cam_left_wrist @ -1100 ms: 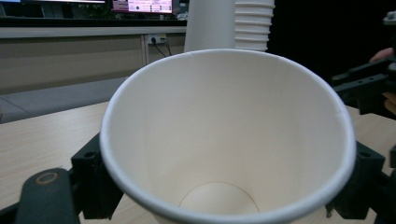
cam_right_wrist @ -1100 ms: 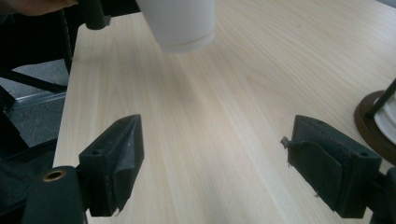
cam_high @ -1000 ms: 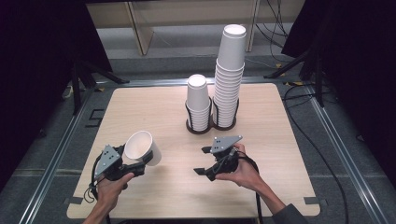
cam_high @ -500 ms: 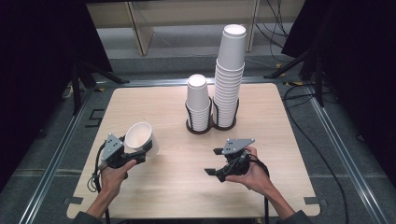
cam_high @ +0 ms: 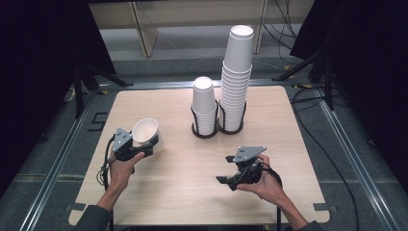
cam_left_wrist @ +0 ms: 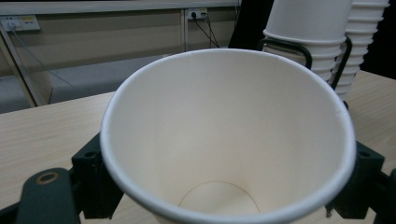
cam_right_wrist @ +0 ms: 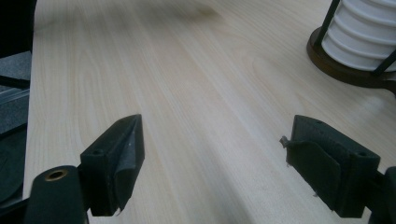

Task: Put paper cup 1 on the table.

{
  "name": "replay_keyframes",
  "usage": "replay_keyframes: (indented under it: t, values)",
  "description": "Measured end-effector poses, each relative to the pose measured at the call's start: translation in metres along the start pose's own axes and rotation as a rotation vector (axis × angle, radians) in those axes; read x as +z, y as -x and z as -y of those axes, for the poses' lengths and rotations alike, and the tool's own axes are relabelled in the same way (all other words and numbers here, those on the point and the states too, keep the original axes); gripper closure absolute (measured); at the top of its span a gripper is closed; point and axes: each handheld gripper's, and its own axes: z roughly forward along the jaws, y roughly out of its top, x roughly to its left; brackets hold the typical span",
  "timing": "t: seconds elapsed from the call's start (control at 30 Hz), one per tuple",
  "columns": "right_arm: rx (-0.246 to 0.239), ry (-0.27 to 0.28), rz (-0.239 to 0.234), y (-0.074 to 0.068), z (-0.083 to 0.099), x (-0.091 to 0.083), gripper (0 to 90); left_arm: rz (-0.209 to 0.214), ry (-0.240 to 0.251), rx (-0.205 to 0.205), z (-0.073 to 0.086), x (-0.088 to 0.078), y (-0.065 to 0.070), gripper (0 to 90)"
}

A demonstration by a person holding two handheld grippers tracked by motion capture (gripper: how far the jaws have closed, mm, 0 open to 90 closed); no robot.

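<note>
wooden table (cam_high: 192, 163) | left hand-held gripper (cam_high: 144, 144) clenched on paper cup (cam_high: 145, 131) | right hand-held gripper (cam_high: 225, 180) released, its view shows bare wood

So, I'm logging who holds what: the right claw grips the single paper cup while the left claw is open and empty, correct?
The sides are swapped. The left claw grips the single paper cup, and the right claw is open and empty. The high view shows it; the left gripper view shows the cup between its jaws.

Matt white paper cup (cam_left_wrist: 224, 140), pale smooth wood-grain table (cam_high: 183, 173), matt black plastic hand-held gripper (cam_right_wrist: 215, 163) pads
</note>
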Motion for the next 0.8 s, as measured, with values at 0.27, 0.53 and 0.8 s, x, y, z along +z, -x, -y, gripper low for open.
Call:
replay_keyframes:
  t: [0.27,0.53,0.8]
  values:
    - [0.011,-0.005,0.0,0.0,0.002,-0.001,19.6,-0.038,0.001,-0.009,-0.002,0.019,-0.015,15.9]
    - [0.012,-0.011,0.004,0.0,0.002,0.0,19.8,-0.08,-0.022,-0.024,-0.003,0.036,-0.027,15.8]
    - [0.005,-0.015,-0.011,0.0,0.002,0.002,19.9,-0.096,-0.037,-0.02,0.0,0.049,-0.034,15.5]
